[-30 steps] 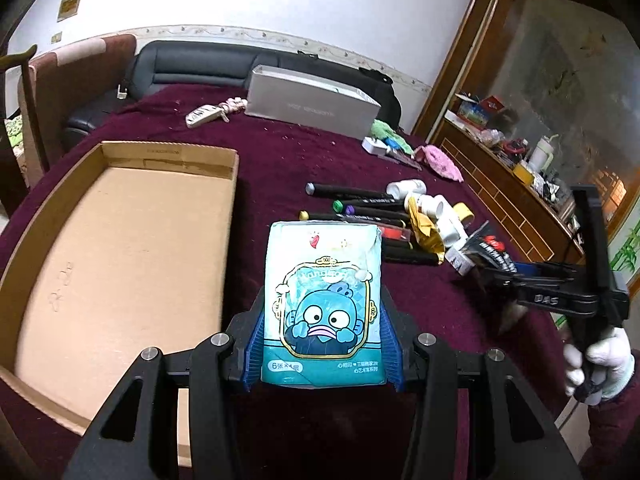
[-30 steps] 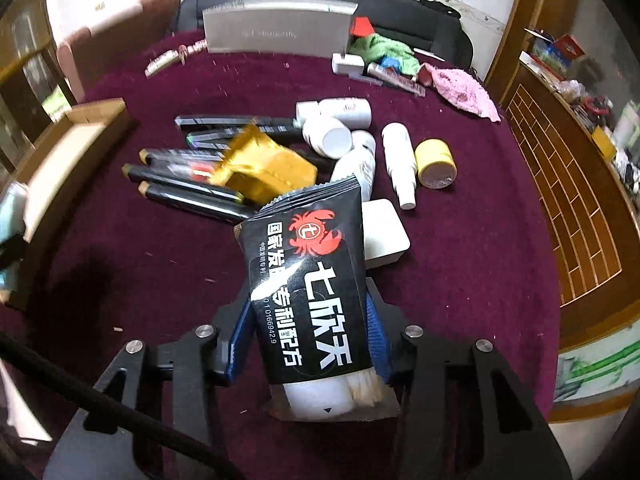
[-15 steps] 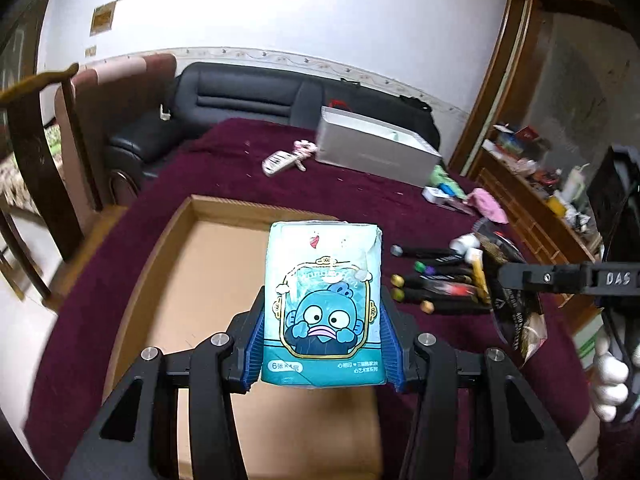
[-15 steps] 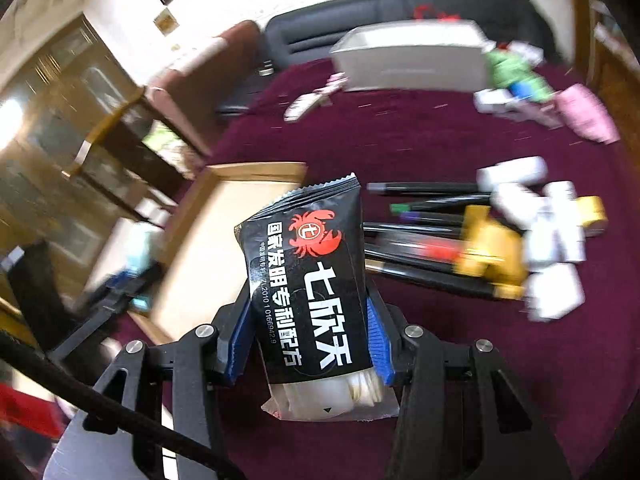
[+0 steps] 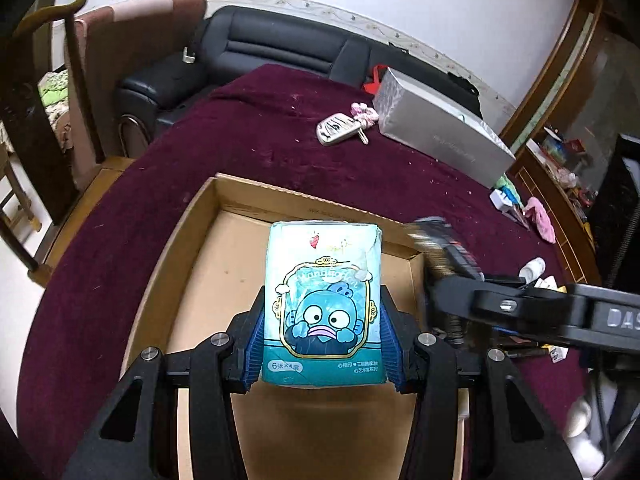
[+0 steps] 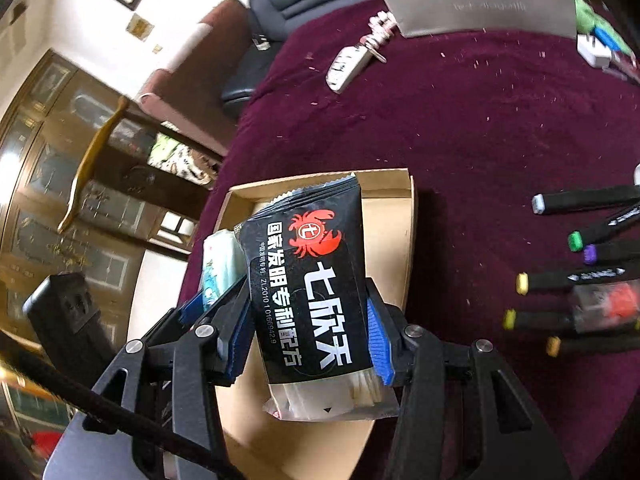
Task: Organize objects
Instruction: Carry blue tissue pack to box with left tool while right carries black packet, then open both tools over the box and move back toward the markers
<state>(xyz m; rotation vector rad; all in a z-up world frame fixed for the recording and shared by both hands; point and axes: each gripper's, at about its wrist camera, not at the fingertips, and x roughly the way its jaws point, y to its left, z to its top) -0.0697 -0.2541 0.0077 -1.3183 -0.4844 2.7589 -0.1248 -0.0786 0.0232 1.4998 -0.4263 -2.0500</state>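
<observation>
My left gripper [image 5: 324, 340] is shut on a teal tissue pack [image 5: 324, 304] with a blue cartoon face, held above the floor of the shallow cardboard tray [image 5: 200, 248]. My right gripper [image 6: 310, 332] is shut on a black sachet [image 6: 308, 280] with a red crab logo, also over the cardboard tray [image 6: 394, 236]. In the left wrist view the right gripper [image 5: 448, 280] reaches in from the right with the blurred black sachet [image 5: 438, 244] above the tray's right wall. The right wrist view shows the tissue pack [image 6: 218, 264] just left of the sachet.
The tray lies on a dark red tablecloth [image 5: 260, 140]. Several markers [image 6: 580, 240] lie to its right. A silver box [image 5: 440, 136], a white key fob [image 5: 336, 130] and small bits sit at the table's far side. A black sofa [image 5: 260, 52] and wooden chair [image 5: 68, 80] stand beyond.
Both grippers have swung left from the marker pile to above the cardboard tray, each still holding its packet. The right gripper now sits close beside the left one.
</observation>
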